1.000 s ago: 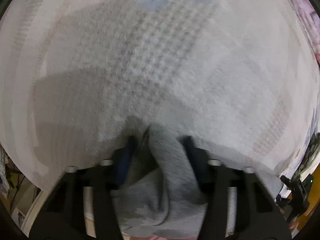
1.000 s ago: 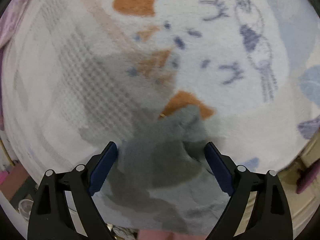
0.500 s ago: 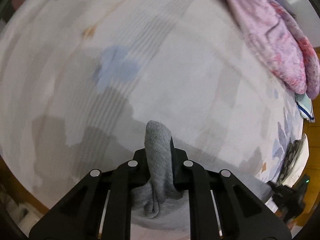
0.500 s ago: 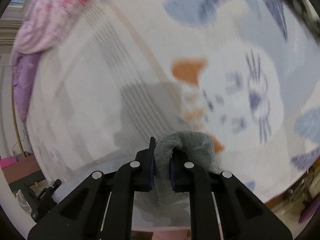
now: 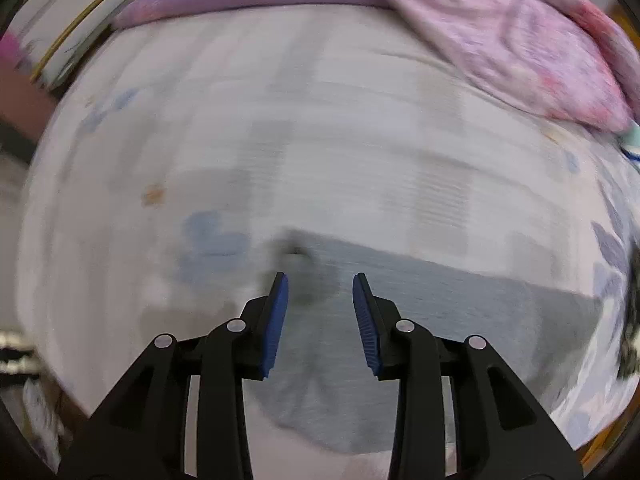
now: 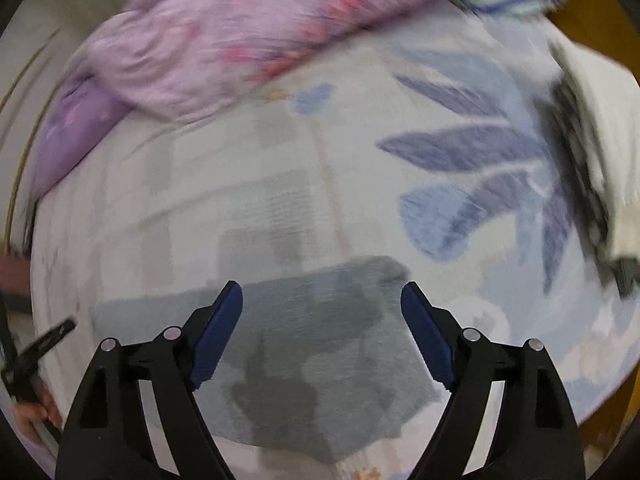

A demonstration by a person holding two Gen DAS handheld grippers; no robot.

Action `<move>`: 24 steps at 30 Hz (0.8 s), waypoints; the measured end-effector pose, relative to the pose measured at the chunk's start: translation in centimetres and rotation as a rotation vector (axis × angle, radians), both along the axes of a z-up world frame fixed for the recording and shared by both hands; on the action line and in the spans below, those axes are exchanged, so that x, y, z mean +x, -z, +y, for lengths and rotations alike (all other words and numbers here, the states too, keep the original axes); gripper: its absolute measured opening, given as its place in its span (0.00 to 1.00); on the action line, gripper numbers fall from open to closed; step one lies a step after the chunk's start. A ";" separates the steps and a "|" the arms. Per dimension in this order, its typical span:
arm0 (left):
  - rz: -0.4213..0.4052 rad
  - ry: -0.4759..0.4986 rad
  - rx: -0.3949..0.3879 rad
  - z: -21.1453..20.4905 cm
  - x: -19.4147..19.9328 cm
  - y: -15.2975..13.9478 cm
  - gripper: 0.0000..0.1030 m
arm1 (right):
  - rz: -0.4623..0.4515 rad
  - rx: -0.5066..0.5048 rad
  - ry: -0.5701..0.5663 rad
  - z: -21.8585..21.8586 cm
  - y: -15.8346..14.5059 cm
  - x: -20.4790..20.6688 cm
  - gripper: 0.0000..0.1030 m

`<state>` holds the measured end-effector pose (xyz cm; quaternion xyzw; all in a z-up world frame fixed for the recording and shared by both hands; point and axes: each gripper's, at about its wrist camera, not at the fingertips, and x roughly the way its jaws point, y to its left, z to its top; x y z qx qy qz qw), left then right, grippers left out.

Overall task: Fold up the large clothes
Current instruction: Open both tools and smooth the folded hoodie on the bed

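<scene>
A grey garment [image 5: 440, 312] lies flat on the patterned white bedspread [image 5: 320, 152]; it also shows in the right wrist view [image 6: 320, 344]. My left gripper [image 5: 320, 300] is open and empty above the garment's left top corner. My right gripper [image 6: 322, 312] is open wide and empty above the garment's right part, near its top right corner [image 6: 384, 268]. Both views are blurred by motion.
A pink and purple quilt [image 5: 520, 32] is heaped at the far side of the bed, also seen in the right wrist view [image 6: 224, 40]. Folded white and dark clothes [image 6: 592, 128] lie at the right edge. The bed's near edge is just below the garment.
Both grippers were shut on folds of the grey garment half a second ago; now both have opened and let it go, and it lies flat on the bed. Both cameras have tilted up.
</scene>
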<state>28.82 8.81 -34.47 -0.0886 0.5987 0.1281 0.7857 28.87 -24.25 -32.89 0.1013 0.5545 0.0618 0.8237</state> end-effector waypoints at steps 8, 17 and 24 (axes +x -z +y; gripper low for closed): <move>-0.207 0.086 -0.126 -5.7 -0.2 3.9 0.23 | -0.170 0.066 -0.200 7.8 5.0 -1.1 0.17; -0.362 0.231 0.069 -8.3 -0.8 10.7 0.21 | -0.378 -0.057 -0.247 10.8 13.1 -3.1 0.14; -0.279 0.067 0.107 0.5 -0.9 10.6 0.02 | -0.349 -0.164 -0.164 4.0 11.5 -3.1 0.00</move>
